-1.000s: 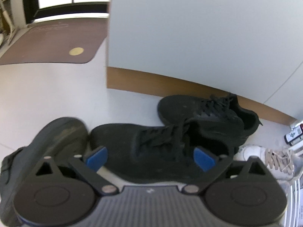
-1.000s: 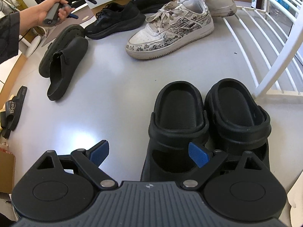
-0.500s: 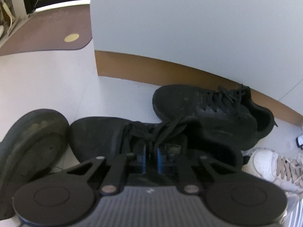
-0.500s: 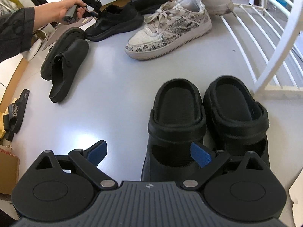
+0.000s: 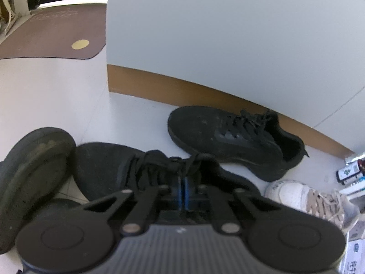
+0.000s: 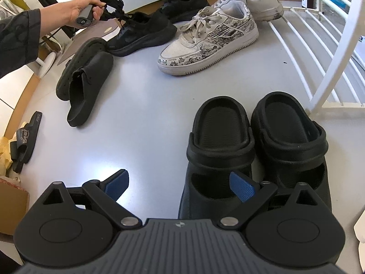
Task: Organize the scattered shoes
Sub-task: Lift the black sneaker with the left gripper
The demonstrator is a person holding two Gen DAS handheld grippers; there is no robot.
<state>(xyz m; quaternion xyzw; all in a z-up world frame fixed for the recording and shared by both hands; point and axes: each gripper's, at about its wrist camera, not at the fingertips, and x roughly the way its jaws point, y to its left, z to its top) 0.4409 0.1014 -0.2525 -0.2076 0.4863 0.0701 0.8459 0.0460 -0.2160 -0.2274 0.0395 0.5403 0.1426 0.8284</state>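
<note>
My left gripper [image 5: 183,190] is shut on the tongue and laces of a black lace-up sneaker [image 5: 107,171], also seen in the right wrist view [image 6: 141,34]. Its matching sneaker [image 5: 230,139] lies by the wall's brown baseboard. My right gripper [image 6: 180,182] is open and empty, hovering over the heel of the left one of two black clogs [image 6: 219,137] that stand side by side. The left gripper shows in the right wrist view [image 6: 111,12], held in a hand.
A black mule [image 6: 86,84] lies on its side with another sole behind it. Two white sneakers [image 6: 209,38] sit near a white wire rack [image 6: 319,45]. A black "Bear" slide [image 6: 25,139] and a cardboard box [image 6: 11,207] are at the left.
My left gripper went from open around the black sneaker to shut on its tongue and laces. The right gripper stayed open over the clogs, almost still.
</note>
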